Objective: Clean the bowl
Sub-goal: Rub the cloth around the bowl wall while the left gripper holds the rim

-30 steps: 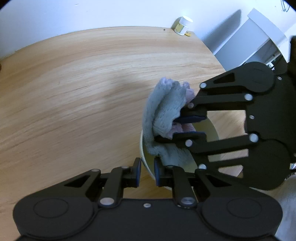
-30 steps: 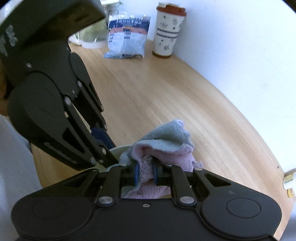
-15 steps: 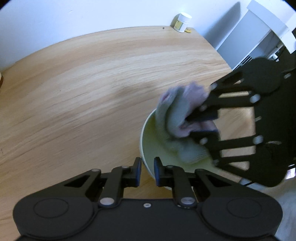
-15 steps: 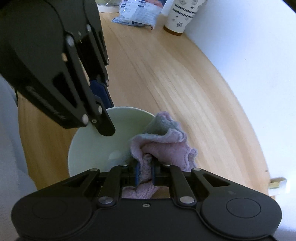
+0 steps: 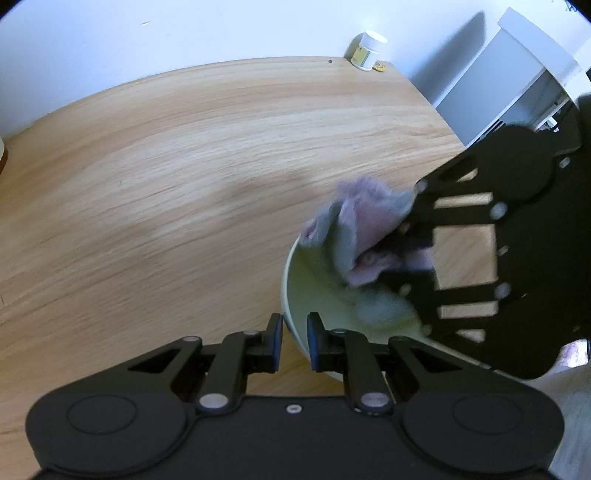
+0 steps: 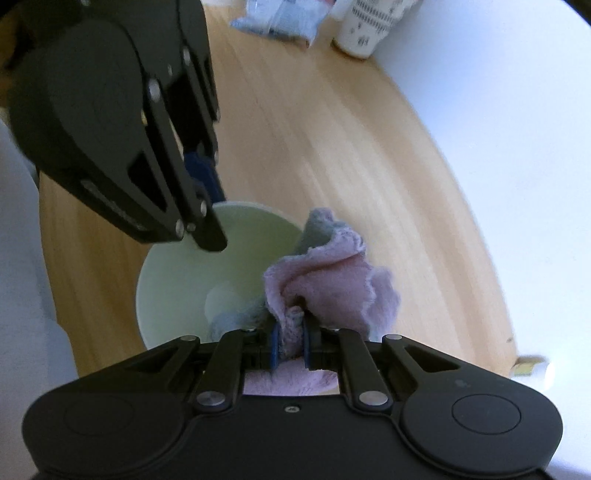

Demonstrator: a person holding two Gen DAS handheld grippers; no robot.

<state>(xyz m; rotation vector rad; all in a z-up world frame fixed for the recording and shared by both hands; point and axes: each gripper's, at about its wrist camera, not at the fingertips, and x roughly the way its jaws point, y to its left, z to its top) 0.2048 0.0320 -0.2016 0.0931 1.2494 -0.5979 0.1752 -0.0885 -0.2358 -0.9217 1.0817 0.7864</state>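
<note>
A pale green bowl (image 5: 317, 295) (image 6: 177, 288) stands on the wooden table. My left gripper (image 5: 294, 341) is shut on the bowl's near rim, one pad outside and one inside. In the right wrist view the same gripper (image 6: 210, 236) reaches down onto the bowl's far-left rim. My right gripper (image 6: 289, 345) is shut on a pink and grey cloth (image 6: 332, 280). The cloth (image 5: 362, 236) is bunched over the bowl's right rim, and part of it lies inside, against the wall. Motion blur softens the cloth in the left wrist view.
A small white jar (image 5: 367, 50) sits at the table's far corner by the wall. A white cabinet (image 5: 509, 70) stands beyond the table edge. A patterned paper cup (image 6: 369, 29) and a blue packet (image 6: 280, 18) stand at the far end in the right wrist view.
The right gripper has carried the cloth from over the bowl's middle to its right side, uncovering the inside, and has turned. The left gripper has kept its hold on the rim.
</note>
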